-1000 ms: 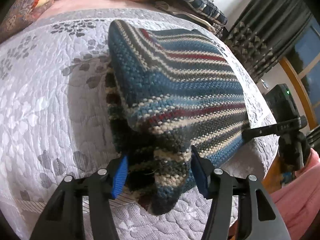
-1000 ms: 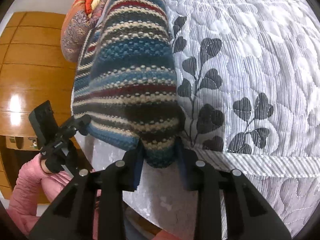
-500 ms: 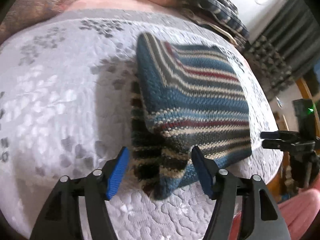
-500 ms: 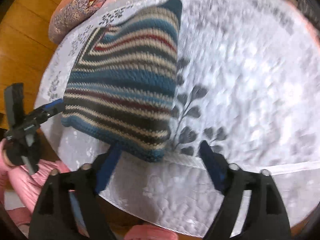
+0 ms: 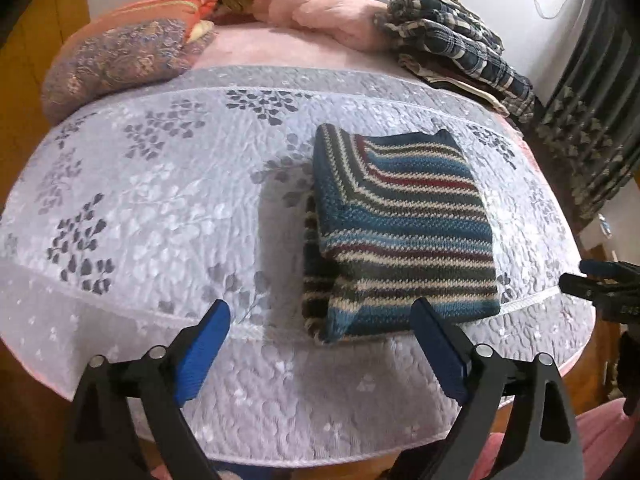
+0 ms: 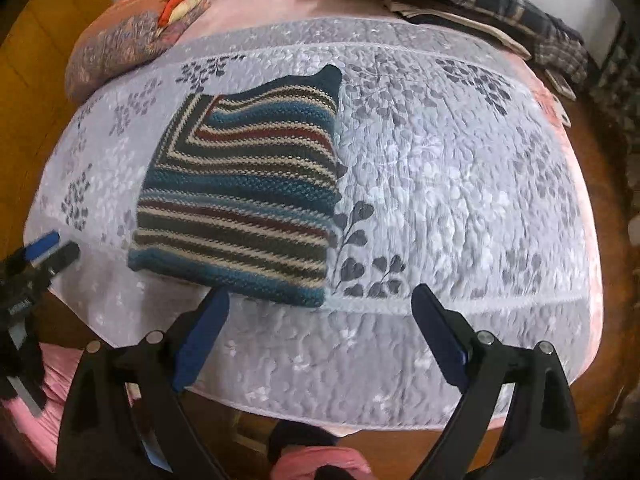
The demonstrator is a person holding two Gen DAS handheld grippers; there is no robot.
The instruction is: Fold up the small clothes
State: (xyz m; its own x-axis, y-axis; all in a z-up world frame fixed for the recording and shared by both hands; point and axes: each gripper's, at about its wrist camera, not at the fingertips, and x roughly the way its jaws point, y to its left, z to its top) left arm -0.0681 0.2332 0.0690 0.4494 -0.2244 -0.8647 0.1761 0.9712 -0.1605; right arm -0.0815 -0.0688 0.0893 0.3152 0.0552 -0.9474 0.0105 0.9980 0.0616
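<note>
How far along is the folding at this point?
Done: the striped knit garment lies as a compact folded rectangle on the quilted bedspread. In hand: nothing; the left gripper and right gripper are open and clear. Left: perhaps tidying its uneven near-left corner.

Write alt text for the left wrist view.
A folded striped knit sweater lies on a grey floral quilt, just beyond the open, empty left gripper. Pillows and plaid clothes are piled at the far edge.
</note>
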